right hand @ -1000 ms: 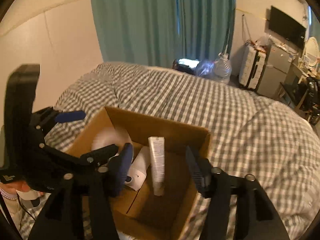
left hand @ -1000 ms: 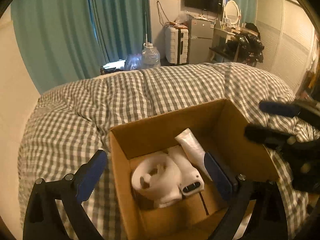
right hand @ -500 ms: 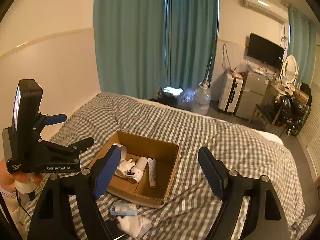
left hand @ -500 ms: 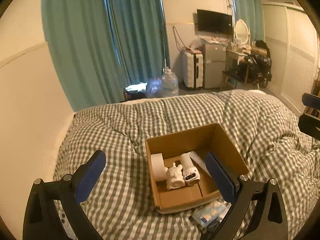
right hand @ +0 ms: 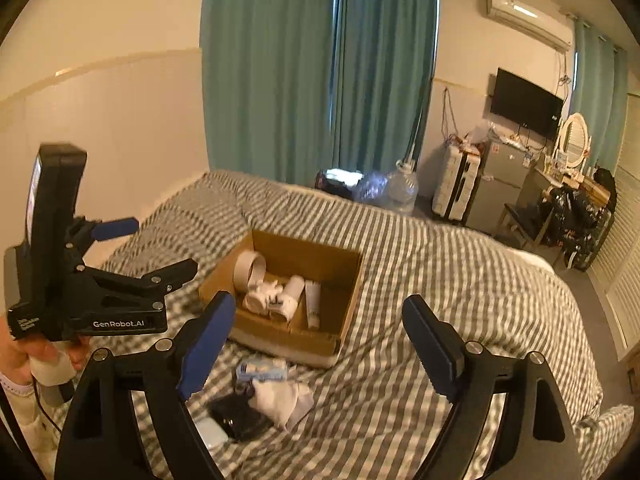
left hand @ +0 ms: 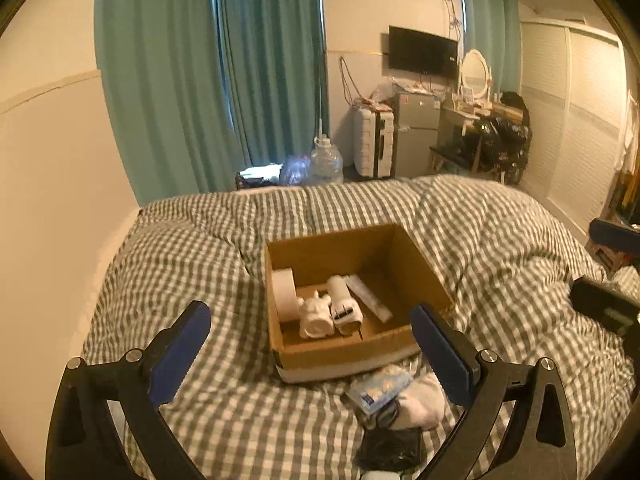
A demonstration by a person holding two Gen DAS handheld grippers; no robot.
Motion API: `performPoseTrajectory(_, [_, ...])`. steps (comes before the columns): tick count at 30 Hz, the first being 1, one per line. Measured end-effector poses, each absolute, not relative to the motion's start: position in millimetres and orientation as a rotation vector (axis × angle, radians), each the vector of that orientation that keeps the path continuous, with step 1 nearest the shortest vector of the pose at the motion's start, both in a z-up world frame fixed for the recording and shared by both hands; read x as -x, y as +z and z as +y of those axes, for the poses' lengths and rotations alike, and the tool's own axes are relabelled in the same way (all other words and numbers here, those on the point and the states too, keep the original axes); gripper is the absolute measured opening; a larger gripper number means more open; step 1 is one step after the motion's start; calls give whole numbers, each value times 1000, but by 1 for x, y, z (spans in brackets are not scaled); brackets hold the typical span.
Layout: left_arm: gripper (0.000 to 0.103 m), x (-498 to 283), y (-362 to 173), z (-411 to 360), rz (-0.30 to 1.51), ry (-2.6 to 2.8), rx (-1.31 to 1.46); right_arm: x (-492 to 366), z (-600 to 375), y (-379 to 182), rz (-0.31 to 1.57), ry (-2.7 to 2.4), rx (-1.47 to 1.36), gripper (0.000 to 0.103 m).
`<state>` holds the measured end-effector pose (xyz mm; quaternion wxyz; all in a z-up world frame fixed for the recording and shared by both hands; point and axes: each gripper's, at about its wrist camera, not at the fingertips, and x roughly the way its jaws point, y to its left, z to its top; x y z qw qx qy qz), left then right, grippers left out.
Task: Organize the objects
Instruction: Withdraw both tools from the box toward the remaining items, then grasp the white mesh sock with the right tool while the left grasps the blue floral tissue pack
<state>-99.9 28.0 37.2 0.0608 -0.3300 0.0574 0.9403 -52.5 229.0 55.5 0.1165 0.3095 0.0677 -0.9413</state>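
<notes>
An open cardboard box point(left hand: 416, 264) point(right hand: 348, 280) sits on the checked bed. Inside lie a tape roll point(left hand: 283, 294) point(right hand: 249, 268), a small white figure point(left hand: 316, 318) point(right hand: 260, 296), a white cylinder device point(left hand: 343, 306) point(right hand: 287, 298) and a white tube point(left hand: 368, 298) point(right hand: 313, 304). In front of the box lie a blue-white packet point(left hand: 378, 388) point(right hand: 260, 369), a white cloth point(left hand: 420, 402) point(right hand: 286, 398) and a black item point(left hand: 390, 448) point(right hand: 236, 416). My left gripper point(left hand: 310, 354) point(right hand: 148, 246) is open and empty, held high above the bed. My right gripper point(right hand: 320, 344) is open and empty too.
The checked duvet point(left hand: 180, 280) covers the whole bed. A wall point(left hand: 52, 200) runs along the left. Teal curtains point(left hand: 208, 80), a water jug point(left hand: 326, 164), suitcase point(left hand: 374, 142) and fridge point(left hand: 416, 132) stand beyond the bed. A small white object point(right hand: 208, 432) lies near the black item.
Both grippers have pulled up and back from the box, which now looks small and far. The packet, cloth and black item in front of it have come into view.
</notes>
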Motion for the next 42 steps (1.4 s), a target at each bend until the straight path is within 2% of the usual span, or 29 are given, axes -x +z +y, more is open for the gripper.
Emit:
performPoseTrajectory(9, [103, 122, -44, 22, 240, 2866, 1144, 95, 228, -56, 125, -2682, -1135, 87])
performPoseTrajectory(17, [103, 127, -95, 18, 277, 2834, 1246, 111, 214, -137, 82, -2503, -1396, 87])
performPoseTrajectory(25, [103, 139, -118, 14, 243, 2744, 1330, 131, 206, -181, 87, -2340, -1567, 85])
performPoseTrajectory(28, [103, 142, -123, 13, 202, 2705, 1364, 131, 208, -183, 94, -2350, -1576, 75])
performPoseTrajectory(31, [103, 142, -124, 15, 205, 2695, 1373, 125, 213, -175, 86, -2373, -1548, 70])
performPoseTrajectory(42, [103, 135, -123, 46, 150, 2596, 1423, 103, 264, -98, 161, -2644, -1337, 70])
